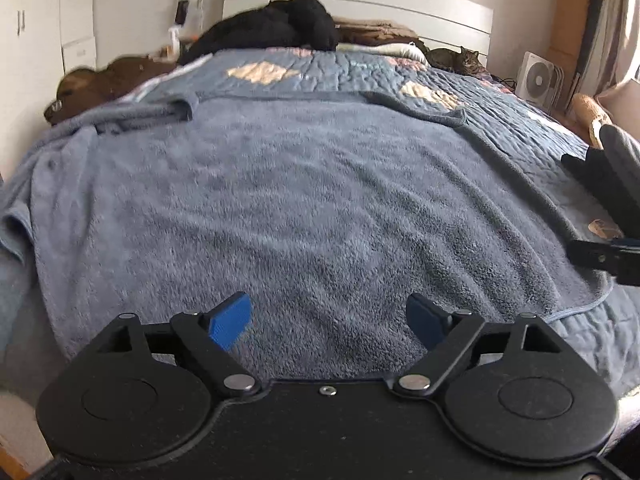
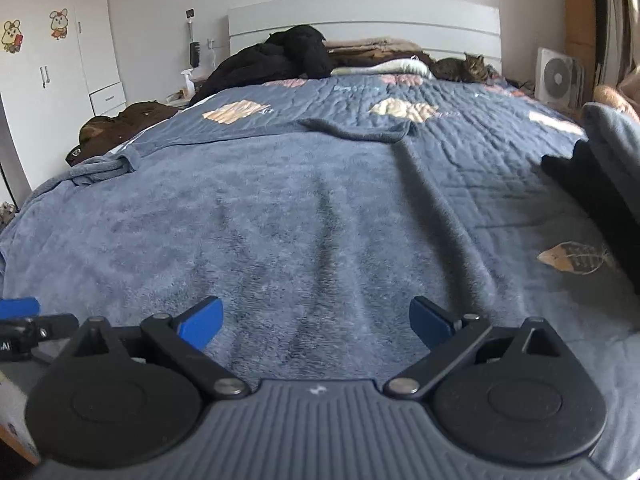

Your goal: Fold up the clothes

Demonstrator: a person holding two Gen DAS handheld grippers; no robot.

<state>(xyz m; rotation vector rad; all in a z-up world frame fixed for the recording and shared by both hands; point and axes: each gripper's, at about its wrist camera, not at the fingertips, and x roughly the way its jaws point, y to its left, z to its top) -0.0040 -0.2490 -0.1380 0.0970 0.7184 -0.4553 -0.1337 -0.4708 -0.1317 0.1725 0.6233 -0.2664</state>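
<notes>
Lying flat across the quilted bed (image 2: 500, 168), the blue-grey towel (image 1: 300, 208) is spreading ready for folding. Left gripper (image 1: 328, 320) is hovering over its near edge, jaws apart, empty; right gripper (image 2: 316, 322) likewise, both probably lining up to pinch that edge.

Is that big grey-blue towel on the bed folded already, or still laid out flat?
Spread out. The towel lies open across the quilt, one layer with a few wrinkles; only its far corners are turned over.
</notes>
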